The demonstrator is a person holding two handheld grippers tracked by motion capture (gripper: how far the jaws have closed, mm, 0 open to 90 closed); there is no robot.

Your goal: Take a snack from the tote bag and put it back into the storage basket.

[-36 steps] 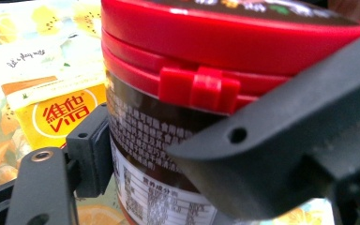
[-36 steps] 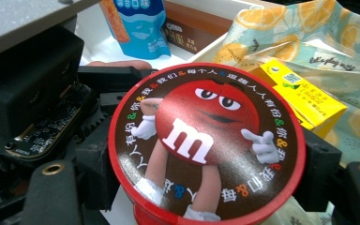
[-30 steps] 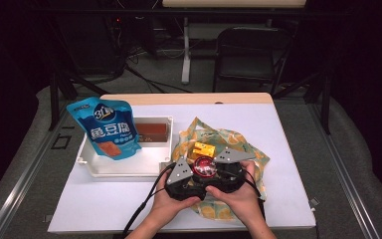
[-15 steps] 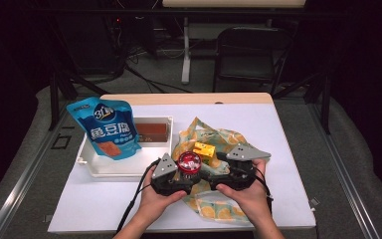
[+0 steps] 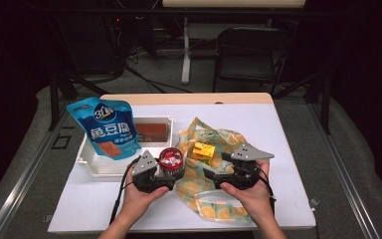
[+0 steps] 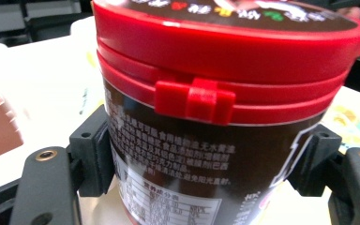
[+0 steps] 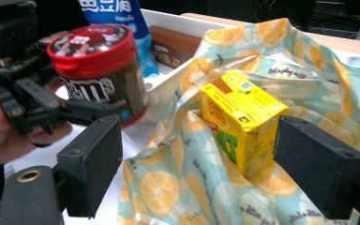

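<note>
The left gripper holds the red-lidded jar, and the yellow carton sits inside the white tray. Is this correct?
Not quite. The left gripper does hold the red-lidded jar, but the yellow carton is not in the white tray; it sits in the orange-print fabric bag, as the right gripper view shows.

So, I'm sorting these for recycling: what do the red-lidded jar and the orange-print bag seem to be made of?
The red-lidded jar, held in the left gripper, looks like glossy moulded plastic: the lid shows a snap hinge, and a shiny printed label wraps the body. The orange-print bag looks like soft matte woven cloth, folding limply; a coated fabric can't be ruled out.
</note>
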